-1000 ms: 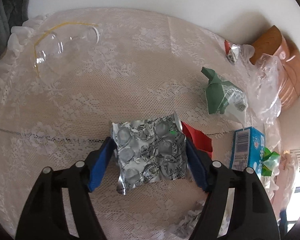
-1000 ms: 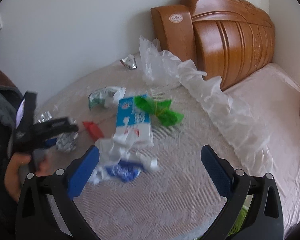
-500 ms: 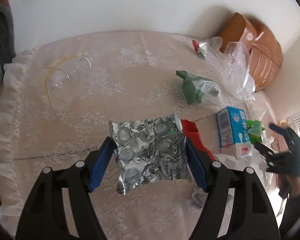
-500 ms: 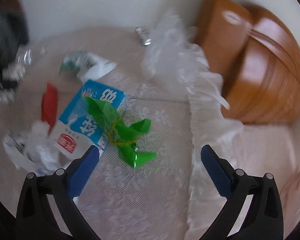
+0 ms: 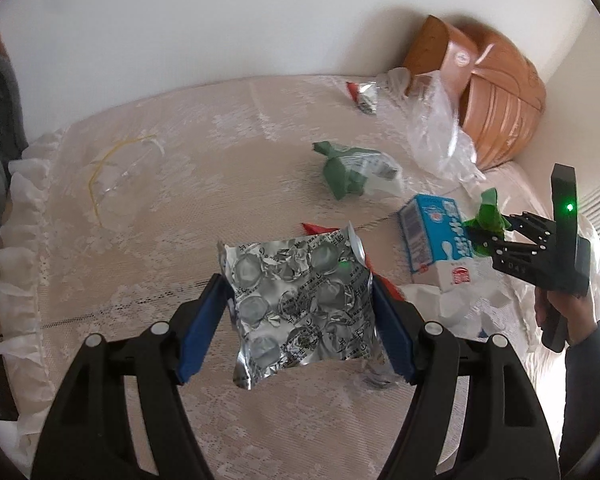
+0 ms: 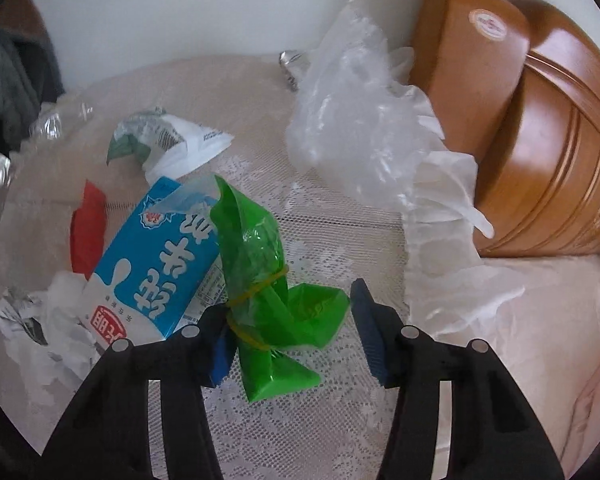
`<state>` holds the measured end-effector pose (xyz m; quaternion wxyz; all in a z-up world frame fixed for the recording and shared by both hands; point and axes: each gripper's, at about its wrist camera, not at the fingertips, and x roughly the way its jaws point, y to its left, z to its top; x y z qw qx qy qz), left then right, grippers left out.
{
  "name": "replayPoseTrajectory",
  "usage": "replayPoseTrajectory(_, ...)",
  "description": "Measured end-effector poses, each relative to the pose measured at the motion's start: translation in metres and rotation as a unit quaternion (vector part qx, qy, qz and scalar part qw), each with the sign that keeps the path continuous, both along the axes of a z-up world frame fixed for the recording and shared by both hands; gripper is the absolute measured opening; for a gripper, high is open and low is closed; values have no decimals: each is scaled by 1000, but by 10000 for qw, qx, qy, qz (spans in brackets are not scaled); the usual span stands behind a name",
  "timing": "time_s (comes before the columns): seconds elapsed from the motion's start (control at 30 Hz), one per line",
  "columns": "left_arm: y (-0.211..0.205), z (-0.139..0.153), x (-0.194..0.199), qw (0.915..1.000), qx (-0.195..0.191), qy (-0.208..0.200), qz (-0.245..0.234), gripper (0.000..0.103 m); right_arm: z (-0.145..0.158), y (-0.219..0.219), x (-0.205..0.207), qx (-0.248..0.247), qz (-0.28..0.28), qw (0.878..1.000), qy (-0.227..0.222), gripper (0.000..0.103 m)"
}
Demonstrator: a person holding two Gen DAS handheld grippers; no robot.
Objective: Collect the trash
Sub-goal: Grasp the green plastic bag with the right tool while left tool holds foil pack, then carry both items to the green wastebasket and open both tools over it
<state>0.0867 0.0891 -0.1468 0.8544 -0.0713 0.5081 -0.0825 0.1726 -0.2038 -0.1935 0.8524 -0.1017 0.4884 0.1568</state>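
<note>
Green plastic wrapper (image 6: 268, 280) lies between the right gripper (image 6: 290, 332) fingers, long axis up-frame; jaws, just closing, not yet pinching it; left gripper (image 5: 300, 320) clamps a foil blister pack (image 5: 300, 300).

Crumpled silver foil blister sheet (image 5: 300, 300): held off lace cloth, blister side facing camera.
Green plastic bag tied with yellow rubber band (image 6: 268, 280): twisted, leaning on blue-white milk carton (image 6: 160, 256), which lies flat.
Green-white crushed carton (image 5: 354, 168): on side, mid-table.
Red wrapper (image 6: 88, 224), crumpled white paper (image 6: 52, 328): beside milk carton.
</note>
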Motion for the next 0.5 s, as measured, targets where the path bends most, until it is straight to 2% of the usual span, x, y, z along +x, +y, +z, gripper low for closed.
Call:
replayPoseTrajectory(0.1,-9,7,-6,9998,-39,-71,-174,69,15,-17,-19,328,-448,9982,-238,53)
replayPoseTrajectory(0.27,-31,25,-24,9978,-31,-252,-619,69,48,-56,-80,992,-1336,9836,-698,53)
replayPoseTrajectory(0.4,-64,42,-48,9914,-135,-384,-1245,69,67,-82,-158,1295,-2004,9669,-899,53)
replayPoseTrajectory(0.5,-102,52,-72,9812,-273,-521,-1837,69,73,-107,-226,1463,-2562,9515,-877,53)
